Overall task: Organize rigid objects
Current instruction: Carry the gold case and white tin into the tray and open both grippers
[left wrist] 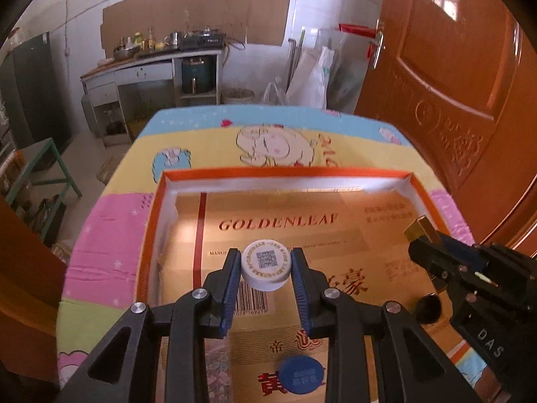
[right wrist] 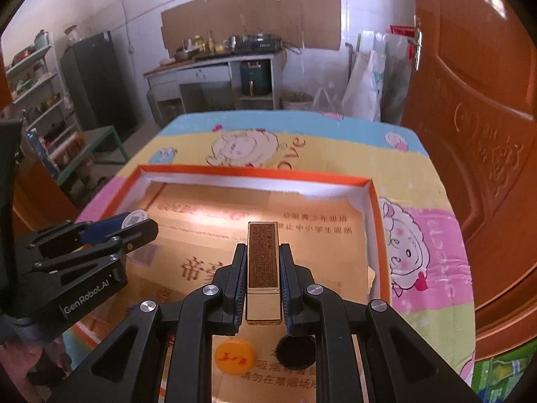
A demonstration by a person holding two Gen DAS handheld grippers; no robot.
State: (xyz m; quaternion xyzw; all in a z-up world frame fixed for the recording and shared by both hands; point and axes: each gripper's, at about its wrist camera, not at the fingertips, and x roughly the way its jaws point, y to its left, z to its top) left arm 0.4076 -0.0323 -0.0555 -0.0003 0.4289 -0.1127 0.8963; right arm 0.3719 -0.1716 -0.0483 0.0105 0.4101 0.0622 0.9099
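Kitchen in the background: tiled wall, cardboard sheets taped up, counter with stove [left wrist: 202,41] and bottles at upper centre, brown door [left wrist: 453,77] filling the right of both frames. Desk [left wrist: 110,235] wearing a cartoon-print cloth, taking up the middle of both views. Sitting on it: shallow orange-rimmed tray [left wrist: 285,172], lined with flattened gold "GOLDENLEAF" cardboard [left wrist: 275,225].

Left claw [left wrist: 266,267] clamping a white bottle cap [left wrist: 266,265] with a QR code on top, blue pads pressing both sides, centre of left wrist frame, hovering over the tray. Also showing at left edge of right wrist frame [right wrist: 134,223], cap [right wrist: 135,218] peeking between the fingers.

Right claw [right wrist: 263,265] gripping a gold rectangular lighter-like block [right wrist: 263,263] lengthwise, pads pressing on both long sides, centre of right wrist frame, hanging above the tray lining. Same claw appearing at right of left wrist frame [left wrist: 426,235], gold end [left wrist: 418,228] sticking out.

Lying loose on the tray lining: blue cap [left wrist: 302,374] at bottom centre of left wrist frame; black cap [left wrist: 428,309] at lower right of it; orange cap [right wrist: 235,356] and black cap [right wrist: 297,346] at bottom centre of right wrist frame, just beside each other, not touching.
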